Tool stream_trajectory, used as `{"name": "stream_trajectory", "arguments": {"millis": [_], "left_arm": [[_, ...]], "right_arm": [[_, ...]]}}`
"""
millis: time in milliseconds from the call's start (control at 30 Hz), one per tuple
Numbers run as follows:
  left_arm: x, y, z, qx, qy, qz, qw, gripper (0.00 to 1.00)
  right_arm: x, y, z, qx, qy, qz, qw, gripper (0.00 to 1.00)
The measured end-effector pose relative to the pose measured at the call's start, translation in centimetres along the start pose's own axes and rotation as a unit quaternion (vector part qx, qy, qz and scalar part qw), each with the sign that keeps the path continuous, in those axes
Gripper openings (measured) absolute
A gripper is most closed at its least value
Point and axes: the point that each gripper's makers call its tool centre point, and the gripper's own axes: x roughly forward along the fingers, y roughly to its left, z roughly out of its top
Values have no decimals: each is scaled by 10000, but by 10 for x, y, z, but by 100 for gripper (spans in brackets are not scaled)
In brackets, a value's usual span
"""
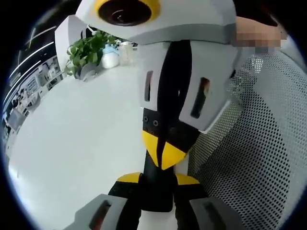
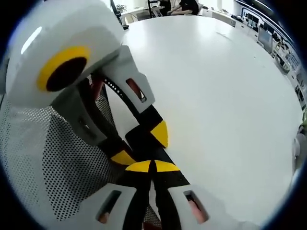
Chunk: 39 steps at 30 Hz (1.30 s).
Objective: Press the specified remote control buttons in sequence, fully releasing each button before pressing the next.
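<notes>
Grips a black remote control (image 1: 156, 194) at 6 o'clock in the left gripper view, with the left gripper (image 1: 157, 181) clamped partway shut across it above the white table (image 1: 81, 143), probably to steady it. Brings the right gripper (image 1: 165, 152) in from 12 o'clock, empty and closed to a single point, likely for pressing. Cannot tell whether it touches a button.

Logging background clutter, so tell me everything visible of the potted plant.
The potted plant is small and far off in the left gripper view. It has bushy green leaves on thin stems spreading over a grey pot. It stands at the far edge of the white table, close beside a white container. Whether they touch cannot be told.
</notes>
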Motion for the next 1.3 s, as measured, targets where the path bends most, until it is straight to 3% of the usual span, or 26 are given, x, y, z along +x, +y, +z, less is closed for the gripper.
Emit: {"name": "stream_trajectory", "arguments": {"millis": [167, 400, 633, 733, 1033, 1167, 1233, 1300], "left_arm": [[0, 0, 0, 8, 8, 0, 10000, 25], [0, 0, 1, 18, 8, -1, 10000, 25], [0, 0, 1, 32, 37, -7, 10000, 25], [0, 0, 1, 57, 66, -16, 10000, 25], [0, 0, 1, 81, 89, -25, 9999, 25], [0, 0, 1, 90, 108, -29, 9999, 25], [0, 0, 1, 90, 121, -28, 9999, 25], [0, 0, 1, 90, 123, -26, 9999, 25]], "right_arm": [[2, 3, 3, -115, -110, 54, 9999, 0], [1, 1, 4, 531, -72, 197, 9984, 0], [-1, 0, 0, 595, 37, 173, 9981, 0], [-8, -7, -4, 838, 11, 117, 9964, 0], [-52, -34, 18, 1773, -1157, -194, 9771, 0], [-86, -38, 37, 2179, -2125, -212, 9523, 0], [-102, -41, 42, 2147, -2467, -403, 9441, 0], [-115, -46, 41, 2071, -2601, -665, 9408, 0]]}}
